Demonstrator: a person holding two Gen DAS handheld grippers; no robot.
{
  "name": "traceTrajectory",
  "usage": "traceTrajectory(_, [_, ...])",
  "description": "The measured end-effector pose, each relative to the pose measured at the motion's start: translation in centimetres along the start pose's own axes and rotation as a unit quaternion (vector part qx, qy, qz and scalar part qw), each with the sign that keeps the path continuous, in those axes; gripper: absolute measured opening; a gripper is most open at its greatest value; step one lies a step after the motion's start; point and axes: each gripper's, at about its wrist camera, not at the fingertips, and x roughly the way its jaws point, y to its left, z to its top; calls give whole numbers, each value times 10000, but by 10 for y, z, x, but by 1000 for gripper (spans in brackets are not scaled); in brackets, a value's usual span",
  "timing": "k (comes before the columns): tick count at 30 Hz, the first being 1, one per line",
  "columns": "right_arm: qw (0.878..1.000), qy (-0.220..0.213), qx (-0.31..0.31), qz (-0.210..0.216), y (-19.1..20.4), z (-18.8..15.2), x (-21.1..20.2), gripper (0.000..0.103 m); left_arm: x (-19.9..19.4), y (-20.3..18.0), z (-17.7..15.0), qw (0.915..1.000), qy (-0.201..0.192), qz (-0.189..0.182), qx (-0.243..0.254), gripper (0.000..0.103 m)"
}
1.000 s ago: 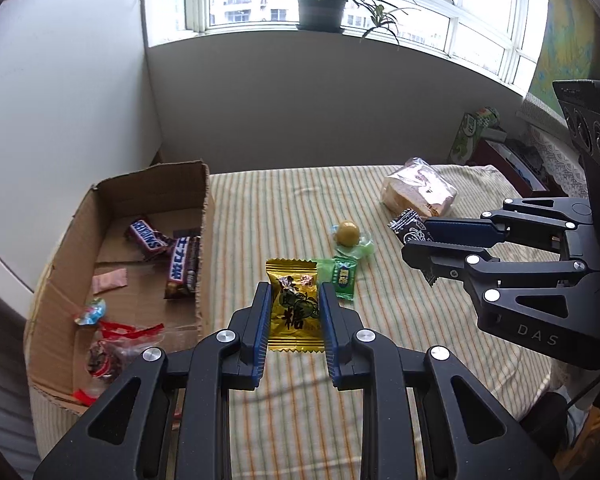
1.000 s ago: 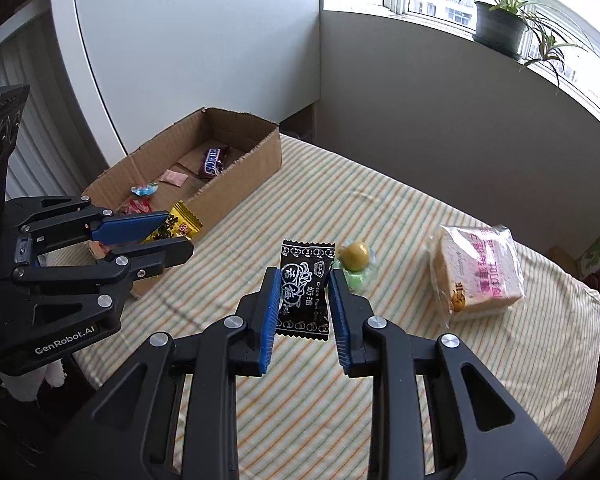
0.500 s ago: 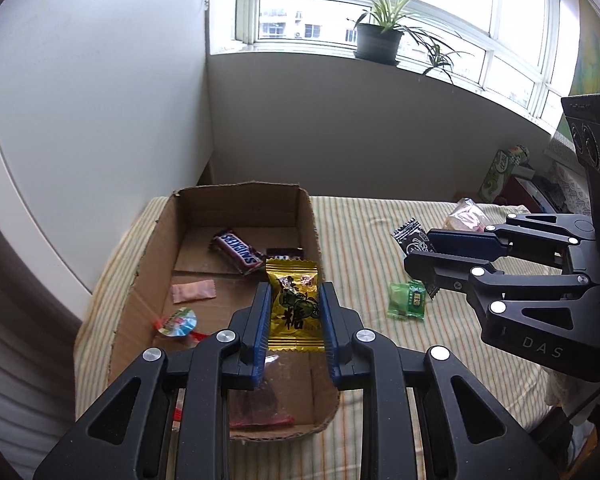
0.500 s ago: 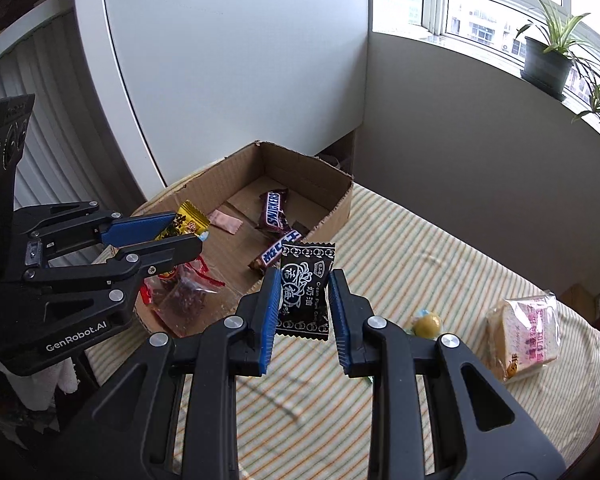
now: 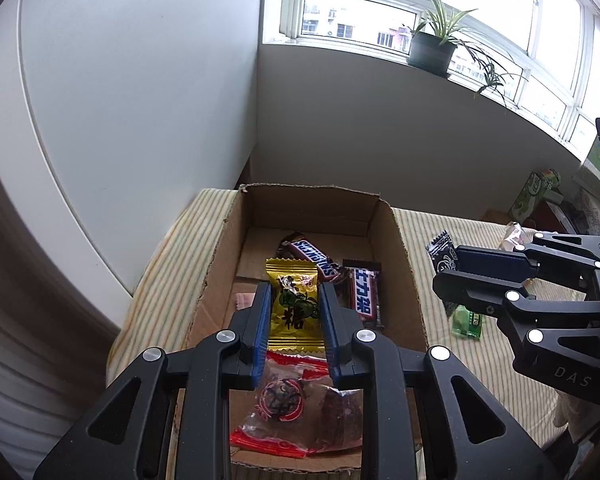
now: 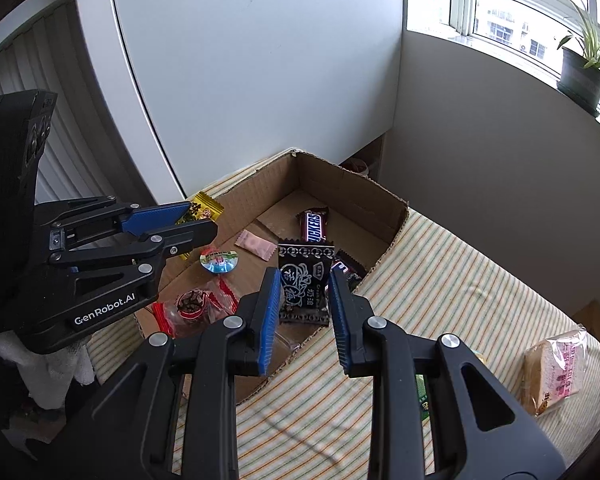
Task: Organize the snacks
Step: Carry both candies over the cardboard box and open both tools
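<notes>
Left tongs (image 5: 294, 312) pinch the yellow candy packet (image 5: 293, 304) over the cardboard box (image 5: 404, 256) at frame centre, above the Snickers bar (image 5: 314, 258) lying inside. Right tongs (image 6: 305, 304) pinch the black candy packet (image 6: 305, 280) over the box's near edge. A green packet (image 5: 466, 322) lies on the striped worktop (image 5: 440, 224) at right.

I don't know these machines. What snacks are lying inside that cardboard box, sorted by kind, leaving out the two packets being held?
Chocolate bars: 2
Pink sachet: 1
Round jelly cup: 1
Red-and-clear bag: 1
Total: 5
</notes>
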Motion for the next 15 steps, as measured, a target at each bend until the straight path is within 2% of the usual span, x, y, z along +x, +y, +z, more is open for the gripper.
traceTrajectory(4, [10000,38,-13,34,3,2,5,26,1,6,2,10000,-33,61,-29,23])
traceTrajectory(5, [10000,48,-8,25,3,3,6,31,1,7,2,10000,-30,53,-33,23])
traceTrajectory(6, [10000,43,0,6,3,2,6,45,2,7,3,10000,-14,48,-31,30])
traceTrajectory(7, [10000,17,0,-22,3,2,6,53,2,8,3,10000,-15,48,-36,36])
traceTrajectory(8, [10000,-23,-5,-51,3,2,4,63,2,8,3,10000,-40,55,-50,47])
traceTrajectory(9, [10000,-46,-9,-63,3,2,3,64,1,8,3,9999,-67,58,-58,51])
traceTrajectory(13, [9999,-31,-7,-115,2,1,1,67,0,8,3,9999,-87,48,-63,51])
traceTrajectory(15, [9999,-51,-2,-160,0,0,-1,77,-1,7,3,9999,-91,46,-64,51])
